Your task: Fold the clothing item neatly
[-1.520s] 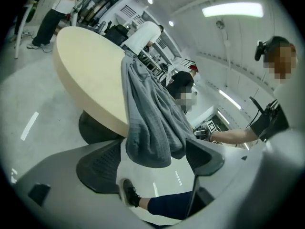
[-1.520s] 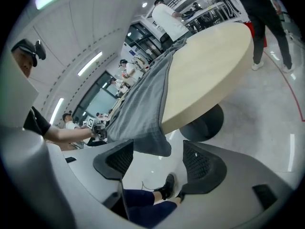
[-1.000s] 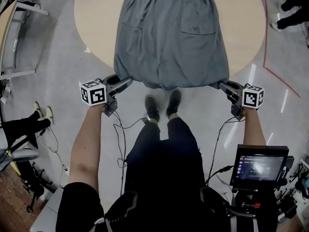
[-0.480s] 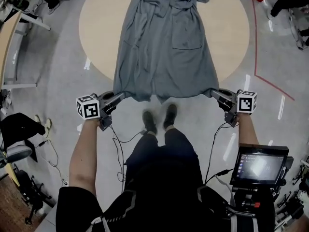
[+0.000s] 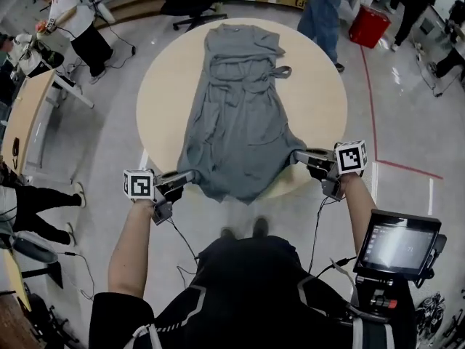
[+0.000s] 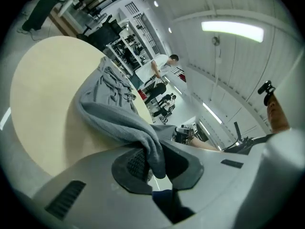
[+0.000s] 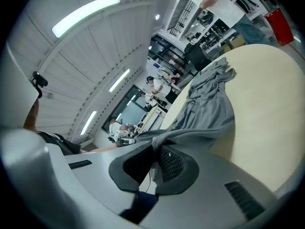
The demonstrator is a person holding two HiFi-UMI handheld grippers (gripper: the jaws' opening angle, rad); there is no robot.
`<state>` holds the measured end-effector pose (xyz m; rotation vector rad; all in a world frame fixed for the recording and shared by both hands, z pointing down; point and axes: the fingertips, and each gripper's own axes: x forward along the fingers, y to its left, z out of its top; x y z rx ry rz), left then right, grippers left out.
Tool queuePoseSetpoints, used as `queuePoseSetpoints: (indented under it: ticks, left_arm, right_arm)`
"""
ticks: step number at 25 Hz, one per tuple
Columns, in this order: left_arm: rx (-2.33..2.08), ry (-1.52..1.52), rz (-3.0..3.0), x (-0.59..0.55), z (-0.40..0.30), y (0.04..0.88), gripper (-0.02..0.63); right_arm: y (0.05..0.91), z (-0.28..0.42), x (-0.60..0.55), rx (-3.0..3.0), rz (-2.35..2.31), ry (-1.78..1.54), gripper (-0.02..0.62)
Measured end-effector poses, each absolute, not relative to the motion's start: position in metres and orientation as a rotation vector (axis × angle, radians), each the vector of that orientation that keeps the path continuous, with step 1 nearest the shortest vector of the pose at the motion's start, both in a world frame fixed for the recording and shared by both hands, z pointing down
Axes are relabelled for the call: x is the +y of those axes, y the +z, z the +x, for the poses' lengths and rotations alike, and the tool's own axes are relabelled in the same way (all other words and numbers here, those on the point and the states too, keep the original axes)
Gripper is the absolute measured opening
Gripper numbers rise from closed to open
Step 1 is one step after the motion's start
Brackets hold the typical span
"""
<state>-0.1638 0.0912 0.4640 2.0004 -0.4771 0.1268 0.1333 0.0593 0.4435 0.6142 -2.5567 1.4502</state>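
Grey dress [image 5: 240, 122] clamped, left gripper [image 5: 190, 175], right gripper [image 5: 296, 154] outstretched

Left gripper [image 5: 190, 175] just closed its jaws on the dress [image 5: 236, 122] hem, apparently raised higher.

Round light-wood table [image 5: 320, 86] sits straight ahead of the left gripper [image 5: 190, 177] and right gripper [image 5: 296, 155], on a glossy grey floor [image 5: 109, 144]. Only thing on it: grey dress [image 5: 240, 115], laid lengthwise down the middle, neckline at the edge far from the tongs. Waist tie [image 5: 280, 71] sticks out on the right gripper's side. Hem end is at the near edge, one corner pinched in each gripper.
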Motion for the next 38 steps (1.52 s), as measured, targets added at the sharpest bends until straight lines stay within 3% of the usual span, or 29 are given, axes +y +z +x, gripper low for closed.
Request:
queuePoseSetpoints:
  ticks: [5, 14, 18, 27, 33, 38]
  left_arm:
    - [-0.544, 0.090, 1.970, -0.014, -0.159, 0.381, 0.032]
    - [-0.478, 0.038, 1.958, -0.205, -0.152, 0.333, 0.032]
    - [-0.481, 0.031, 1.972, -0.281, -0.147, 0.345, 0.032]
    - [-0.523, -0.050, 1.912, -0.401, -0.129, 0.363, 0.032]
    - [-0.632, -0.062, 1.923, -0.513, -0.165, 0.397, 0.032]
    - [-0.720, -0.191, 1.734, -0.592, -0.213, 0.484, 0.032]
  right_arm:
    - [0.381, 0.126, -0.040, -2.646, 0.613, 1.358, 0.026]
    - [0.353, 0.102, -0.200, -2.639, 0.719, 1.423, 0.026]
    - [0.359, 0.111, -0.260, -2.615, 0.762, 1.508, 0.026]
    - [0.381, 0.138, -0.402, -2.750, 0.688, 1.278, 0.026]
    - [0.403, 0.150, -0.491, -2.788, 0.810, 1.376, 0.026]
    - [0.480, 0.212, -0.558, -2.696, 1.116, 1.564, 0.026]
